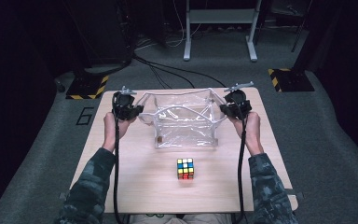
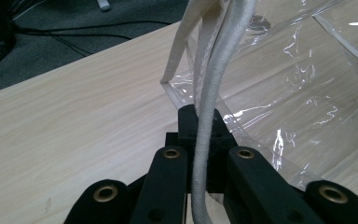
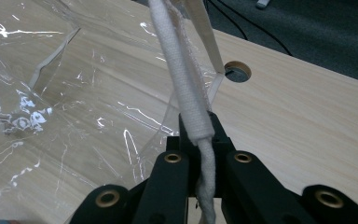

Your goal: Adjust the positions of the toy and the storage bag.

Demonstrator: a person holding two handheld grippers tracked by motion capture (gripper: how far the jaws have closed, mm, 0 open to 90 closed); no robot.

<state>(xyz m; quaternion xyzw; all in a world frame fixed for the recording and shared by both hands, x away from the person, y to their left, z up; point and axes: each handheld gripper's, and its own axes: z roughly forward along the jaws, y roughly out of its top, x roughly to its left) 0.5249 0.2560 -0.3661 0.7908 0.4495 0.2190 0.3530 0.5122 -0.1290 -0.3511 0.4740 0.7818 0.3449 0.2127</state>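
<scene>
— While the clear bag is held open on the table by its cords, both jaws clamped, what is left?
— The cube, lying just before it, is not yet bagged.

Left gripper: I have it at 10 o'clock, jaws clamped on a white cord.
Right gripper: at 2 o'clock, jaws clamped on the other cord.
Forearms: both reach in from 6 o'clock, spread wide apart.
</scene>
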